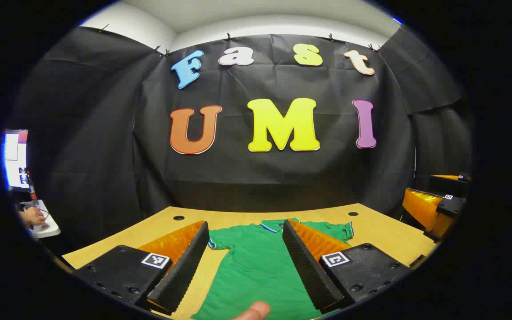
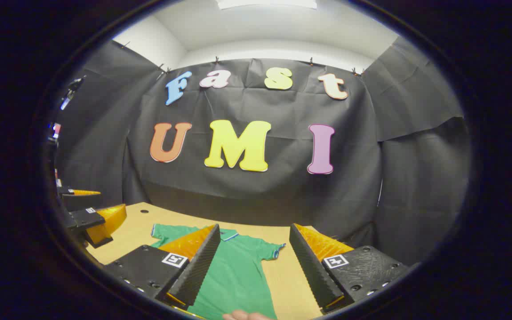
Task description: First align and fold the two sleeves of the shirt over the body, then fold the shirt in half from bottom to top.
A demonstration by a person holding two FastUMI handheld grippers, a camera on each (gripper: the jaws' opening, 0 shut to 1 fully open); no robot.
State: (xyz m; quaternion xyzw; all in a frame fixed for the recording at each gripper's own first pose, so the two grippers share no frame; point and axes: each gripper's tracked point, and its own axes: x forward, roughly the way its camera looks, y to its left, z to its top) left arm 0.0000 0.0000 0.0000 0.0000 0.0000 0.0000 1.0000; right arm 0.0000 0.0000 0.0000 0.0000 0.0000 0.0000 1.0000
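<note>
A green polo shirt (image 1: 256, 266) lies flat on the wooden table (image 1: 385, 235), collar toward the far wall and both short sleeves spread out. My left gripper (image 1: 245, 266) hovers open above the shirt's body, nothing between its fingers. In the right gripper view the same shirt (image 2: 238, 271) lies lower left, its right sleeve (image 2: 271, 251) pointing toward the gap of my right gripper (image 2: 251, 266), which is open above the shirt's right side. The left gripper (image 2: 91, 218) appears at the far left of that view. A fingertip (image 1: 254, 311) pokes in at the bottom edge.
The black cloth wall stands right behind the table's far edge. Two round holes (image 1: 178, 218) are in the tabletop near the back. At the far left, a person's hand (image 1: 31, 217) rests on a white surface beside a lit screen (image 1: 16, 158).
</note>
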